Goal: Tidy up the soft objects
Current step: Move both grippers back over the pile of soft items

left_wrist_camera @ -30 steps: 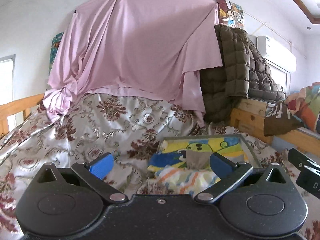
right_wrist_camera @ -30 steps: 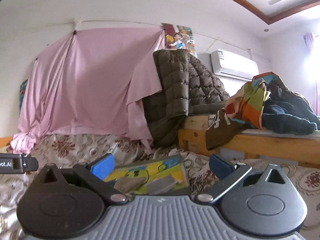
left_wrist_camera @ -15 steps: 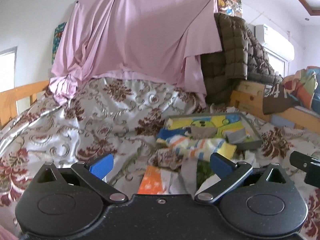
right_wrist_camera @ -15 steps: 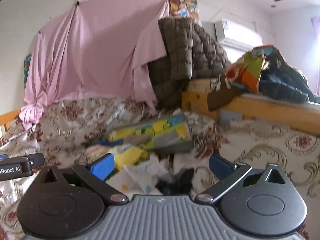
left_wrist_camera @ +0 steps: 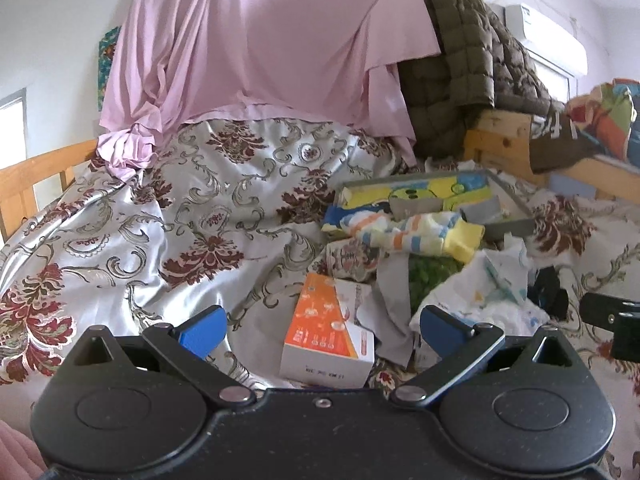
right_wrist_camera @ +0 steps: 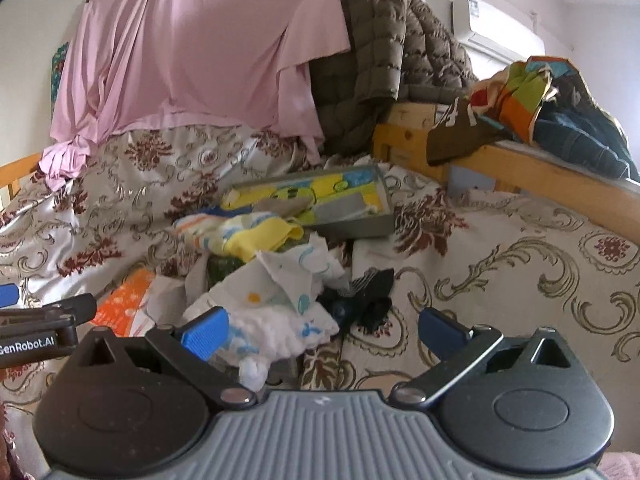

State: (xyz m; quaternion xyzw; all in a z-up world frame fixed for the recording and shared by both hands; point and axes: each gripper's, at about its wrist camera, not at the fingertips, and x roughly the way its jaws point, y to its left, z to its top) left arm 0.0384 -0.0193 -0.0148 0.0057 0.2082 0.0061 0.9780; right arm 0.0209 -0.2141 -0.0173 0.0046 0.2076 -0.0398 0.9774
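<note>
A heap of soft things lies on the floral bedspread (left_wrist_camera: 168,240). It holds a striped yellow, orange and blue cloth (left_wrist_camera: 424,232) (right_wrist_camera: 244,232), a white printed cloth (right_wrist_camera: 280,300) (left_wrist_camera: 492,292), dark socks (right_wrist_camera: 360,300), a green piece (left_wrist_camera: 432,272) and an orange and white box (left_wrist_camera: 326,328) (right_wrist_camera: 128,304). Behind the heap stands a grey tray (left_wrist_camera: 516,226) (right_wrist_camera: 356,228) with a yellow cartoon liner. My left gripper (left_wrist_camera: 322,328) is open above the orange box. My right gripper (right_wrist_camera: 320,328) is open above the white cloth and dark socks.
A pink sheet (left_wrist_camera: 260,48) and a brown quilted jacket (right_wrist_camera: 376,60) hang at the back. A wooden bed rail (right_wrist_camera: 540,180) at the right carries piled clothes (right_wrist_camera: 560,108). A wooden frame (left_wrist_camera: 32,176) stands at the left. An air conditioner (right_wrist_camera: 496,28) hangs on the wall.
Both grippers have tilted down and moved in toward the heap. The box, white cloth and dark socks have come into view. Both grippers stay open.
</note>
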